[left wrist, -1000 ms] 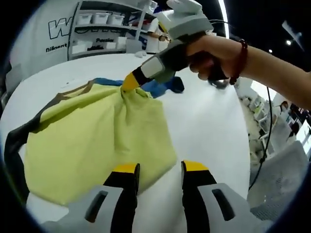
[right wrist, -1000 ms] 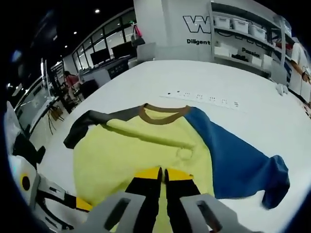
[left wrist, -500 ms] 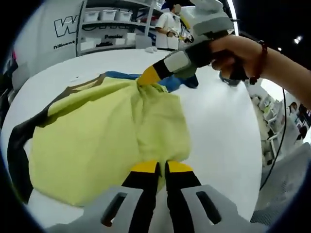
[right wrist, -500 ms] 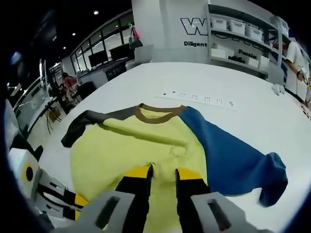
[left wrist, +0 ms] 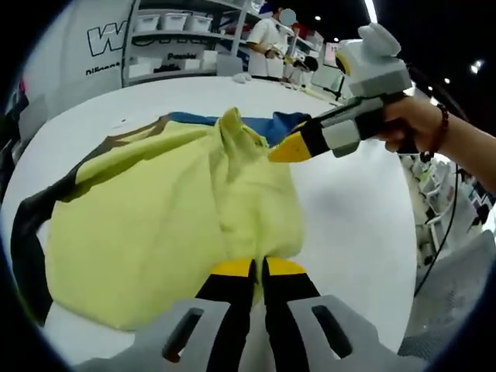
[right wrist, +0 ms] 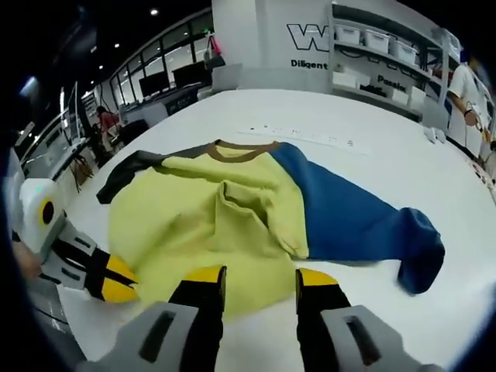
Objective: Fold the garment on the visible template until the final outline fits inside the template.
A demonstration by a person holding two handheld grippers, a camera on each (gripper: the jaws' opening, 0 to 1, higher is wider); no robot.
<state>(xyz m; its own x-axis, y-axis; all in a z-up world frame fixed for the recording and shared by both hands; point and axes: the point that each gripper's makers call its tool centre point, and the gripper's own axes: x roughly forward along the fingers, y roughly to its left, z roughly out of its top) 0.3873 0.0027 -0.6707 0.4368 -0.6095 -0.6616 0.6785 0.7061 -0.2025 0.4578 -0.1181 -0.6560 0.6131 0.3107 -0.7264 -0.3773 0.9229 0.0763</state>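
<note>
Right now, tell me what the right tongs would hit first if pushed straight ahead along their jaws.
The right tongs, jaws open, point at the near hem of the yellow shirt body. Going straight on, they would likely meet that edge first, then the raised crease beyond. Their height above the white table is unclear.

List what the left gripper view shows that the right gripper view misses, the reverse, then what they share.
Left gripper view alone: the person's hand with a bead bracelet, holding the right gripper.

Right gripper view alone: the blue sleeve's cuff and that gripper's parted jaws.

Shared: the yellow shirt body with its bunched fold, dark sleeve, white table, left gripper.
</note>
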